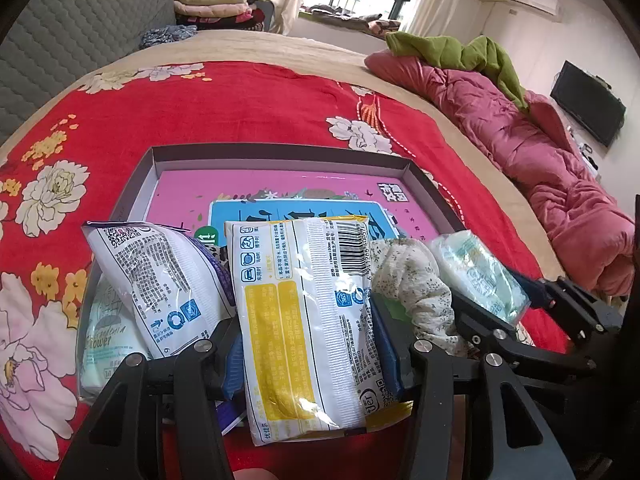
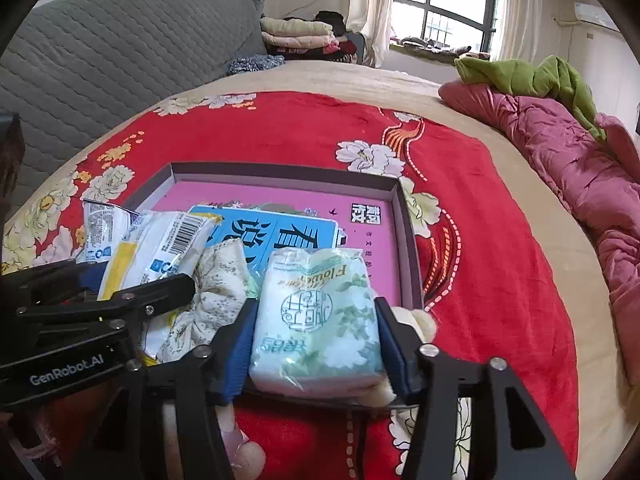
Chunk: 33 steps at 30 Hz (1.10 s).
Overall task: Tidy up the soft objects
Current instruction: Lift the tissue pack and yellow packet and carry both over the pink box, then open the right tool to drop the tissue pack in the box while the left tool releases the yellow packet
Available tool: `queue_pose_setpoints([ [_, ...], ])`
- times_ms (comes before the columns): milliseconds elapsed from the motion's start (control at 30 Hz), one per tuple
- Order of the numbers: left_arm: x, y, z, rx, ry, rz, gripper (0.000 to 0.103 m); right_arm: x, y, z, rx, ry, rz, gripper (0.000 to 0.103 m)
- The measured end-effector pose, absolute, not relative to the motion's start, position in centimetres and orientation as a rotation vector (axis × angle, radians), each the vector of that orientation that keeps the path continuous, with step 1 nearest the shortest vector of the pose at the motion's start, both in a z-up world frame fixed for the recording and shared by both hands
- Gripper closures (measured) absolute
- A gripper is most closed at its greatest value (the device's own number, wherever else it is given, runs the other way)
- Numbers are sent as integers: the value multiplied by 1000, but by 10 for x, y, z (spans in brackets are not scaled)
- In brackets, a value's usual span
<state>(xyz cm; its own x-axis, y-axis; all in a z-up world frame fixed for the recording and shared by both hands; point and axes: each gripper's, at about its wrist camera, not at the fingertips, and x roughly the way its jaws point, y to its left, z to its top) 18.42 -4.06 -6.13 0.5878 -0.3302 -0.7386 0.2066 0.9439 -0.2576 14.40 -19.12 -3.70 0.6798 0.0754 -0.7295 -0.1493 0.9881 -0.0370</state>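
Left wrist view: left gripper [image 1: 310, 344] is clamped on a yellow-white tissue pack [image 1: 304, 320], held over the near edge of the shallow box [image 1: 280, 152] on the red floral blanket [image 1: 240, 100]. Right gripper [image 2: 316, 344] is closed on a green floral tissue pack [image 2: 316, 316], also at the box's near side. Task judged approx. mid-way: a white pack [image 1: 160, 280] and speckled cloth [image 1: 416, 284] are heaped at the near edge, not yet laid flat. Packs are glossy, crinkly film, squashy; box is rigid card w/ low walls.
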Motion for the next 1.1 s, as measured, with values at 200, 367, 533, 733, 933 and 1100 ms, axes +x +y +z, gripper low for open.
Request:
queue_pose_setpoints([
  [200,183,-43,-61,-140,894,-317,48,137,-197,-26,-91,783,124,38],
  [367,183,-43,-62,-147,897,-324,48,128,-206,-14,-74,754,118,37],
  [533,183,-44,-61,-151,902,-333,47,123,-214,-11,-51,755,105,37],
  [733,183,-44,-61,-180,915,-353,43,119,-220,-10,-33,759,102,37],
  [933,183,-41,-59,-204,914,-354,43,116,-220,-5,-29,749,99,37],
  [1100,181,-36,-52,-215,888,-353,33,115,-221,0,-20,738,103,37],
])
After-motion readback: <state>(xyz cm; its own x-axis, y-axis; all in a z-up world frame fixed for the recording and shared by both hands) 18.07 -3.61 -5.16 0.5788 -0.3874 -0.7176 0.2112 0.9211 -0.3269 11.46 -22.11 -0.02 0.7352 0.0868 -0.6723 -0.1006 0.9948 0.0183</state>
